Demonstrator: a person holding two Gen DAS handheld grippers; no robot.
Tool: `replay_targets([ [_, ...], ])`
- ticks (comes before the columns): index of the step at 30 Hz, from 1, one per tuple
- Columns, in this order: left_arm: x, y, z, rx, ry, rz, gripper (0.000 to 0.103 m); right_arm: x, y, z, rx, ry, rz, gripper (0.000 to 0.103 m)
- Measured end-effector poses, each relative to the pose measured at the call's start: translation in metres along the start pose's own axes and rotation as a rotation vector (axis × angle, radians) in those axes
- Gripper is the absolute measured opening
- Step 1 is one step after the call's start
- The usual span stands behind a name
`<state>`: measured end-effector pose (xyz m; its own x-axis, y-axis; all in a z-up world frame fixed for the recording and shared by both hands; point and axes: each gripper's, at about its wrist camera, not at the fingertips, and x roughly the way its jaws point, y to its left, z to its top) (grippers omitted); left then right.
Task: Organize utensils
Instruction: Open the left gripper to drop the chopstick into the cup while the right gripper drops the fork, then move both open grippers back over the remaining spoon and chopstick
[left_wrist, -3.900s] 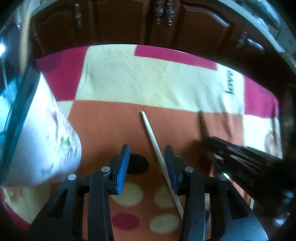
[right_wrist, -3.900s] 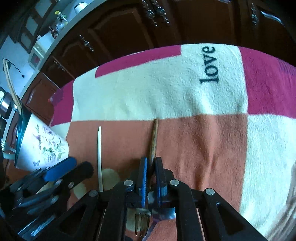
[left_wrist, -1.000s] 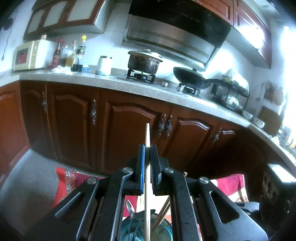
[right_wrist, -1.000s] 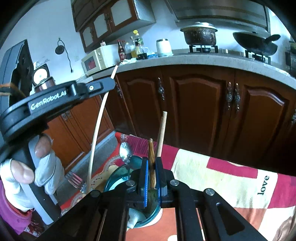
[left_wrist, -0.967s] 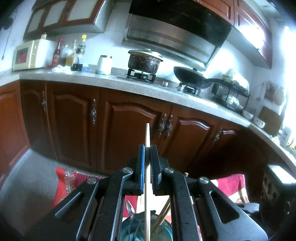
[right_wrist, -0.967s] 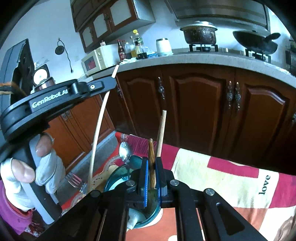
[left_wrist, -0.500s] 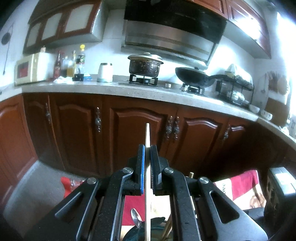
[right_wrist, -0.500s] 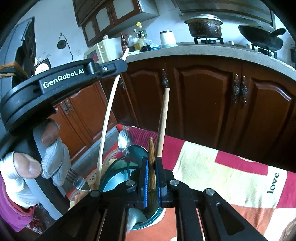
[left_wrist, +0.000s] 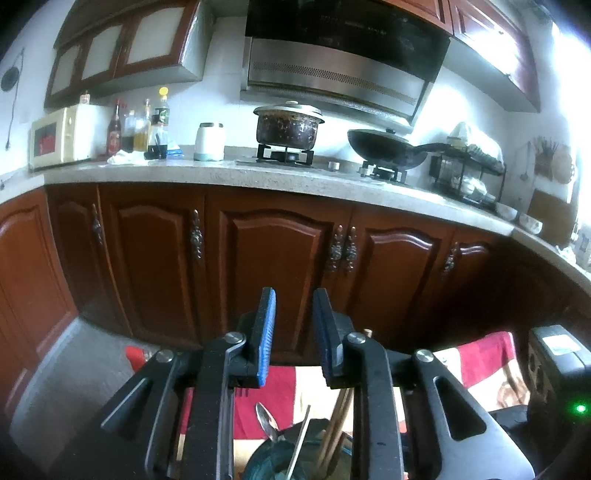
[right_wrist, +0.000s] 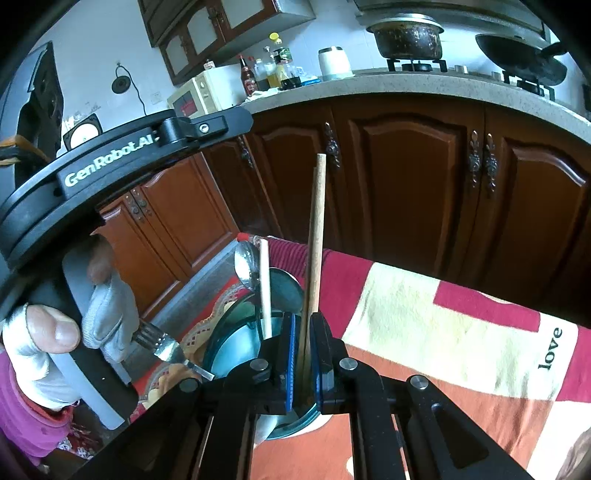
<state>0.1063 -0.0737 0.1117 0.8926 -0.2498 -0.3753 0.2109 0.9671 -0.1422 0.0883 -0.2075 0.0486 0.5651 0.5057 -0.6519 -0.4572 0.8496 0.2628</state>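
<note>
Standing in the teal-rimmed cup (right_wrist: 236, 332) beside a spoon (right_wrist: 246, 266), the pale chopstick (right_wrist: 265, 291) is free of the left gripper (left_wrist: 293, 328), whose jaws have just been opening and now stand spread around nothing. The right gripper (right_wrist: 303, 363) pinches the brown chopstick (right_wrist: 314, 258) upright above the cup. Judging by this, the drop-off step is half done; next the right must line up and let go.

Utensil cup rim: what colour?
Teal-blue, translucent; the utensil cup rim shows best in the right wrist view.
</note>
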Motion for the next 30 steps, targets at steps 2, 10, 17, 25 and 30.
replay_targets([
  [2,-0.007,0.0,0.0,-0.009,0.009,-0.01,0.029,-0.004,0.0,-0.001,0.005,-0.003,-0.002,0.007],
  [10,-0.037,-0.007,-0.012,-0.006,0.066,-0.021,0.044,-0.03,-0.005,-0.012,0.055,-0.023,-0.017,0.007],
  [17,-0.06,-0.025,-0.031,0.033,0.111,0.003,0.045,-0.06,-0.008,-0.028,0.085,-0.048,-0.053,0.019],
  [25,-0.085,-0.049,-0.051,0.068,0.141,0.005,0.05,-0.09,-0.005,-0.052,0.096,-0.056,-0.096,0.034],
  [30,-0.098,-0.064,-0.059,0.087,0.145,-0.005,0.05,-0.108,-0.004,-0.067,0.104,-0.058,-0.123,0.037],
])
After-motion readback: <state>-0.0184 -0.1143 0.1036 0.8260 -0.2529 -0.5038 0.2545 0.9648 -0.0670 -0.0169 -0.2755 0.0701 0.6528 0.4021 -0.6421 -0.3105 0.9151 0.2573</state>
